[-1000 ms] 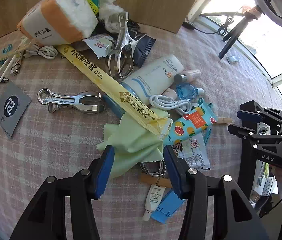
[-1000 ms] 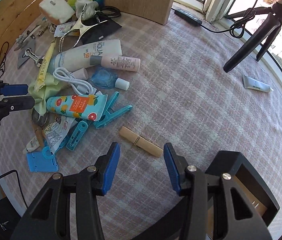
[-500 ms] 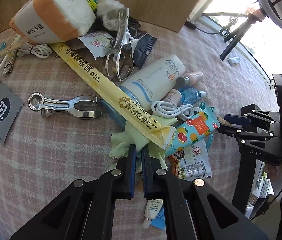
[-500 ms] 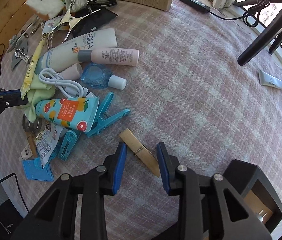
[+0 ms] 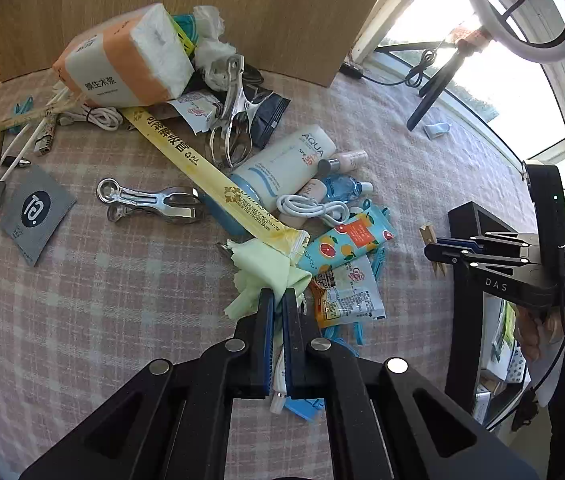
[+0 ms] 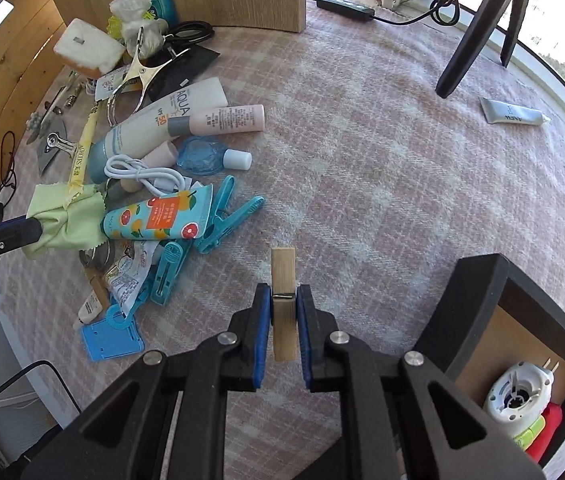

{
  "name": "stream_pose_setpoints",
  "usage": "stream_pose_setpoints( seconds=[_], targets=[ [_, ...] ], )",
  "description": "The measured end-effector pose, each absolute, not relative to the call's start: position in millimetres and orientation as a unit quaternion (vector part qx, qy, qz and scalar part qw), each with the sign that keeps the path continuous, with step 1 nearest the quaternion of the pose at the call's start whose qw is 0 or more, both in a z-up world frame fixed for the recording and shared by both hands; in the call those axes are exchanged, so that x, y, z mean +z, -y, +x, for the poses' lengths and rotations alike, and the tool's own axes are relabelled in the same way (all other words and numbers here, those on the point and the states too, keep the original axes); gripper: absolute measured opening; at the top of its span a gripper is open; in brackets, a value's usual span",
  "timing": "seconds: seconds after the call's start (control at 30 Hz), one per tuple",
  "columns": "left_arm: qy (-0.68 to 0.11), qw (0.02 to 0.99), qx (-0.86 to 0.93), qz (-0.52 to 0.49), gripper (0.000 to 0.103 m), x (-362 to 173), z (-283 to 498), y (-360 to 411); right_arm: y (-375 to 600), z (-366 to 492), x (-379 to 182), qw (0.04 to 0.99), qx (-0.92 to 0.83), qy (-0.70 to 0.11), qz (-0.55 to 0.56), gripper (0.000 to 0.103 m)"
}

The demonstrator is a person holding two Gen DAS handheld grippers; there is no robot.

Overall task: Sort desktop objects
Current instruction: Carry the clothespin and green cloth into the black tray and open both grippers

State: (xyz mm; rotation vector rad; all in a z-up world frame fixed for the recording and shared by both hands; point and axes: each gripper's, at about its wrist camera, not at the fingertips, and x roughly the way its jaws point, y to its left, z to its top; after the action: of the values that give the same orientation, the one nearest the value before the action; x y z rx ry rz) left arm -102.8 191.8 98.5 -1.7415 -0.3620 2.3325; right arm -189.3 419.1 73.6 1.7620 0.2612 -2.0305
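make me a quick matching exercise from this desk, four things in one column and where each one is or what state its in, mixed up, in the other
Things:
1. wooden clothespin
2. green cloth
3. grey tube
4. white charger

States:
A. lying alone near the tripod leg
B. pinched in the left gripper
C. inside the black box
D. clamped in the right gripper

Pairs: 1-D, 2-B, 3-A, 4-C

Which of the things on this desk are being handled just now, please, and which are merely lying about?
In hand:
- green cloth, pinched in the left gripper
- wooden clothespin, clamped in the right gripper, whose jaws have just been closing

Lying about:
- AQUA sunscreen tube
- white cable
- fruit-print tube
- blue clothespins
- tissue pack
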Motion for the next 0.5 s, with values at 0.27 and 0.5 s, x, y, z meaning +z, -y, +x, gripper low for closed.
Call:
stream_pose_setpoints(
  seconds=[0.27, 0.5],
  targets=[
    [0.103, 0.141, 0.809, -0.561, 0.003, 145.1, -92.7, -228.5, -446.9, -157.6, 119.3, 0.197, -0.757, -0.074, 0.618, 0.013],
    [0.057, 0.200, 0.807, -0.552, 0.003, 166.3, -87.5, -305.4, -490.7, -131.8, 137.3, 0.154, -0.779, -0.047, 0.606, 0.013]
  ],
)
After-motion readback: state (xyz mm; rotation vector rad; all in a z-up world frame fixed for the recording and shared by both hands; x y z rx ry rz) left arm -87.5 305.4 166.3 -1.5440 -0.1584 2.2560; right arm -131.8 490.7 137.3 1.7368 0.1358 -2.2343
